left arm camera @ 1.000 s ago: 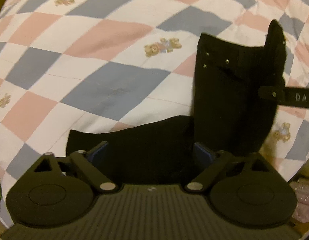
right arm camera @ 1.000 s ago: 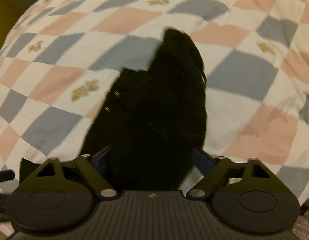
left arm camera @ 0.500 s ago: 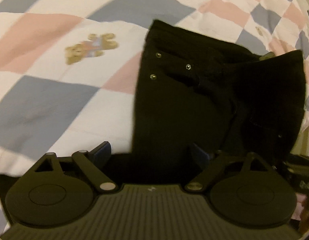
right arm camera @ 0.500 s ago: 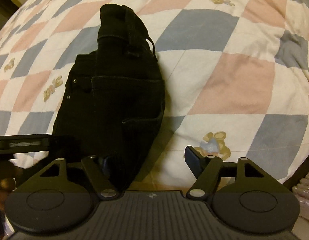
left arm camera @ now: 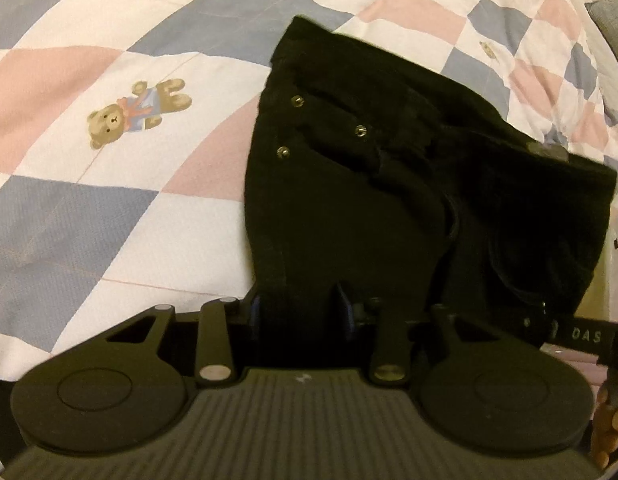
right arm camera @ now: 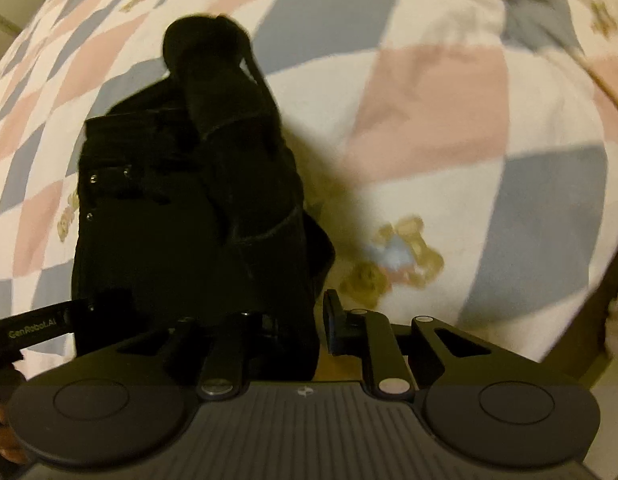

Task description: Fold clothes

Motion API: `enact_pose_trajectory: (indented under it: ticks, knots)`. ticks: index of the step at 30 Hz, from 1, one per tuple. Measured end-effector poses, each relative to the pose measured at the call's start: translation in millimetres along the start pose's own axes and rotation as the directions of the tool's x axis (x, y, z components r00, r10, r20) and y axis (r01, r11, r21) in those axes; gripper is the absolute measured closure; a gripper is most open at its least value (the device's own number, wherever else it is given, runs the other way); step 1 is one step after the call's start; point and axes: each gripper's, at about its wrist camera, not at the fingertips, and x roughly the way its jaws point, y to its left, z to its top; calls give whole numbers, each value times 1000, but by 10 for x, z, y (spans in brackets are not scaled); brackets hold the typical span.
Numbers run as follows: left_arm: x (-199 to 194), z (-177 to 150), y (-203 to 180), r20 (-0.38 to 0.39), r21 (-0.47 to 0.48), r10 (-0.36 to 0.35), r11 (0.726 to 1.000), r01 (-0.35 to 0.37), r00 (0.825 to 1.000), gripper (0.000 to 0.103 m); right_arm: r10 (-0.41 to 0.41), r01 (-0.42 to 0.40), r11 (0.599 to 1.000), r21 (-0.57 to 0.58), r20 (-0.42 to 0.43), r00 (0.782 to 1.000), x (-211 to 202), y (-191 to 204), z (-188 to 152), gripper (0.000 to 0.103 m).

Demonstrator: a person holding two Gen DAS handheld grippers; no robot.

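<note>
Since half a second ago, both grippers narrowed: left gripper (left arm camera: 301, 312) and right gripper (right arm camera: 293, 328) each clenched on near edge of black trousers (left arm camera: 349, 208), folded on checked bed quilt (left arm camera: 109, 220); advisable to lift evenly, keeping layers aligned.

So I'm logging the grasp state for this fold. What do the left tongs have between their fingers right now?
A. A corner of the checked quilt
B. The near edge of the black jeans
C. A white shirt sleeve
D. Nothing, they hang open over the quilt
B: in the left wrist view the left tongs stand nearly closed with the near edge of the black jeans pinched between them, the checked quilt lying untouched beside them.
</note>
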Motion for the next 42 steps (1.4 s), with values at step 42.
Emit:
enact_pose_trajectory:
  ticks: [42]
  knots:
    - [-2153,1144,-3026,528,589,-137,770,-245,838,95,452,-568,817,101,499,739,-2405,-1987,220,95]
